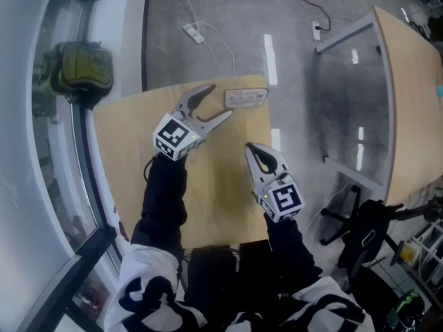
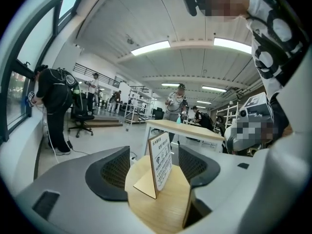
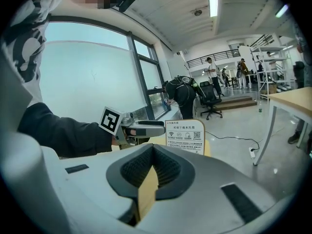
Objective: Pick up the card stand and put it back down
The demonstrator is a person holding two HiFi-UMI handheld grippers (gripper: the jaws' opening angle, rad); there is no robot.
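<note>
**Left arm.** Dark sleeve reaching up from 6 o'clock over the wooden table. Marker cube uppermost, wrist close to level.

**Left gripper**. Aimed toward 2 o'clock in the head view. Jaws spread wide apart, nothing clamped. In the left gripper view, both ribbed pads bare and clear of any contact.

**Card stand**. Upright on the table near its far edge, just off the left gripper's tips toward 2 o'clock. In the left gripper view, seen standing in line with the gap between the jaws, printed face turned toward 3 o'clock, wooden foot flat on the tabletop, touching neither pad. In the right gripper view, seen beyond the closed tips at 12 o'clock, printed face toward the camera, the left gripper just beside it at 9 o'clock.

**Right arm.** Dark sleeve rising from 6 o'clock. Marker cube facing up.

**Right gripper**. Aimed toward 11 o'clock, over the table's right half, well apart from the card stand. Jaws brought together, pads meeting at the tips, nothing between them.

**Surroundings.** Second table at 3 o'clock. Power strip on the floor at 12 o'clock. Green bag on the window ledge at 10 o'clock. Office chair at 4 o'clock.
</note>
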